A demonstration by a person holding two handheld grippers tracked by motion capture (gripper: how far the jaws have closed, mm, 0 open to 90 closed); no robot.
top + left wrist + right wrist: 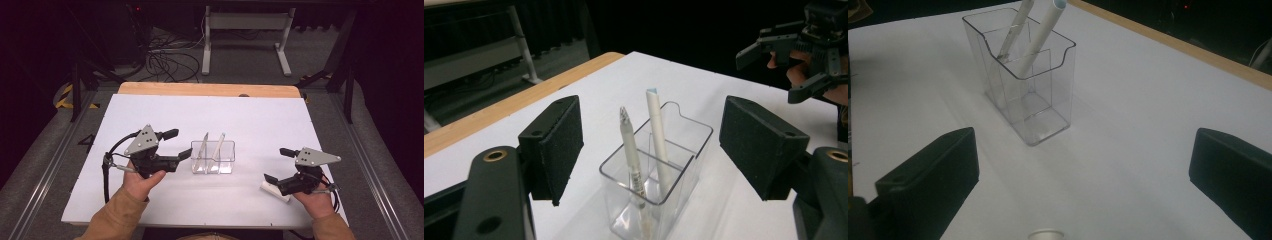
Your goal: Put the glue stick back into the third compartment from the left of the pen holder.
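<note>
A clear plastic holder point(213, 158) with compartments stands in the middle of the white table. Two white pens point(202, 149) point(217, 146) lean upright inside it. My left gripper point(180, 144) hovers just left of the holder, open, jaws pointing at it with nothing between them. In the left gripper view the holder point(676, 150) and both pens point(629, 145) point(657, 131) sit between the open jaws of that gripper point(654, 145). My right gripper point(275, 165) is open, well to the right of the holder. Its own view shows the holder point(1040, 95) ahead of the gripper point(1083, 175).
A small white object point(276, 192) lies on the table under my right gripper; its rounded end point(1046, 234) shows at the bottom of the right gripper view. The white board point(250, 115) has a wooden far edge point(210, 89). Cables and a table frame lie beyond.
</note>
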